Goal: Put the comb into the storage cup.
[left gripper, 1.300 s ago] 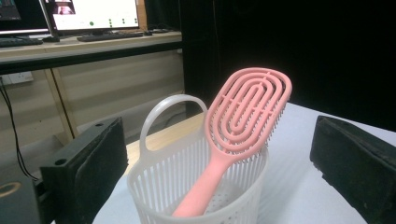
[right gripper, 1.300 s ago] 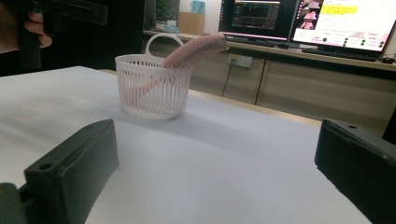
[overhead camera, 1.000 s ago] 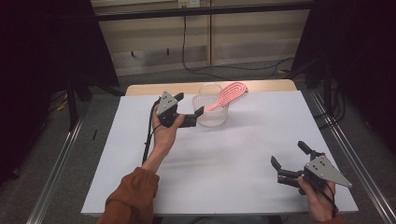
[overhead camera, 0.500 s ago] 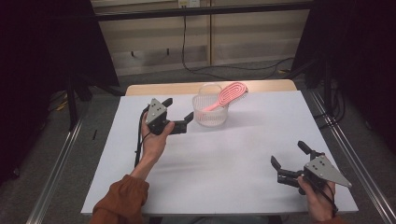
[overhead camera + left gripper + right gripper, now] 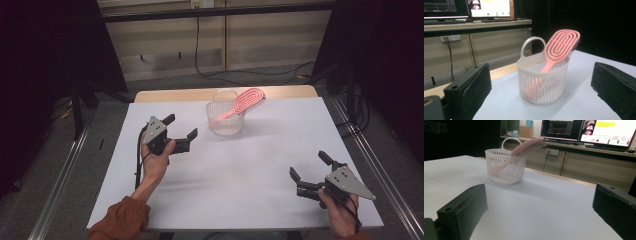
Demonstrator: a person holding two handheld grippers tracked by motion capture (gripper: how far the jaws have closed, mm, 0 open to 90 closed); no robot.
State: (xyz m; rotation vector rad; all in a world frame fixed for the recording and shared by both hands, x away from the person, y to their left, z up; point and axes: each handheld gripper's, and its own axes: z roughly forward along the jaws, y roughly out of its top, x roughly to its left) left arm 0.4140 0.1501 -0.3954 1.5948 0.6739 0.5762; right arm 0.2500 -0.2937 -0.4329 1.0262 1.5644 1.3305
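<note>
A white slatted basket stands at the far middle of the white table. A pink hairbrush stands in it, handle down, with its head leaning out over the right rim. My left gripper is open and empty, a short way left of the basket and pointing at it. In the left gripper view the basket and brush sit between the wide-apart fingers. Near the front right corner my right gripper is open and empty, and its view shows the basket far off.
A wooden strip runs along the table's far edge. Metal rails flank both sides of the table. Monitors stand on a bench beyond the table. A cable trails from my left gripper.
My left gripper has drawn back from the basket, leftward and toward the person, open and empty. The brush stays in the basket. The right gripper has not moved.
</note>
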